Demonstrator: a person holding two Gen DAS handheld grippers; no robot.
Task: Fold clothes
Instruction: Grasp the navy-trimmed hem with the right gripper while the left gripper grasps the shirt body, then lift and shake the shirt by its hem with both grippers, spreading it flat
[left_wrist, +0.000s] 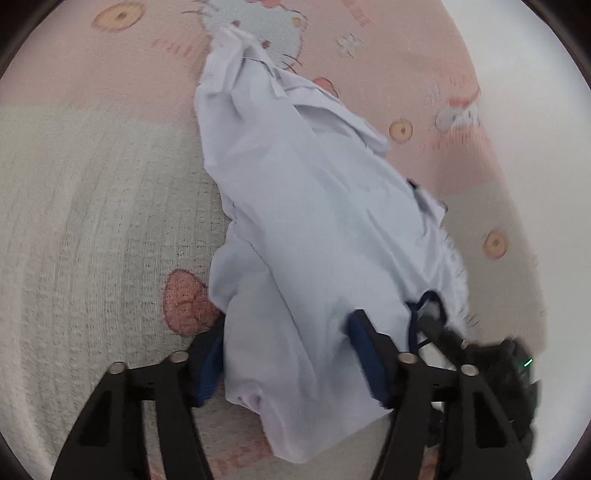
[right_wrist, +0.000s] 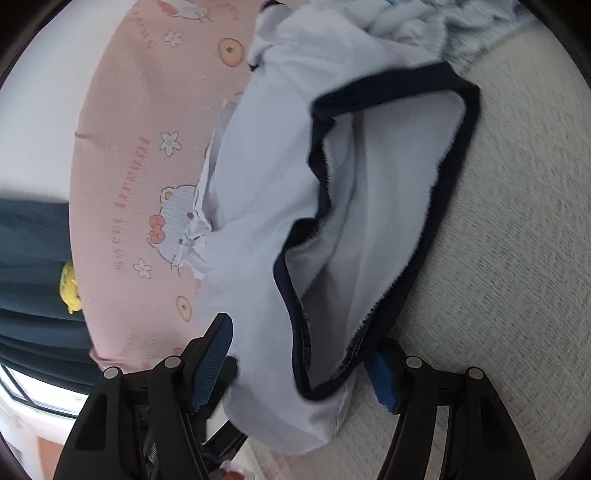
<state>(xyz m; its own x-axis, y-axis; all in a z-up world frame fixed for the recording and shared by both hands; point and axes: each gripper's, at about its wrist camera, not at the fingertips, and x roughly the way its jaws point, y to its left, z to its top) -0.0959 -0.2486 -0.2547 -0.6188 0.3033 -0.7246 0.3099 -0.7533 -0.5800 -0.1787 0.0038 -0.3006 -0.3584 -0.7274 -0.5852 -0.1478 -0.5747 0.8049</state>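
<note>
We record a pale lavender-white garment (left_wrist: 314, 221) lying stretched across a bed cover (left_wrist: 92, 221) that is part cream waffle weave and part pink cartoon print with cats, flowers and round yellow motifs. In the left wrist view the left hand-held gripper (left_wrist: 291, 354) has its blue-padded fingers (left_wrist: 208, 365) set apart with a thick bunch of the garment's near end between them; the cloth fills the gap, but we cannot tell whether the pads press on it. The garment runs away from this gripper toward the cat print at the top of that view. At the lower right of the same view we see the other tool's black body with a green light (left_wrist: 528, 362), just beside the garment's dark-trimmed edge. In the right wrist view the right hand-held gripper (right_wrist: 303, 362) also stands spread, and the garment's navy-bound opening (right_wrist: 388, 206) lies gaping between and ahead of its fingers (right_wrist: 216, 354), cloth bulging in the gap. More pale crumpled cloth (right_wrist: 424, 22) lies at the top. A dark blue fabric (right_wrist: 33, 266) with a small yellow object (right_wrist: 70, 290) shows at the left edge.
</note>
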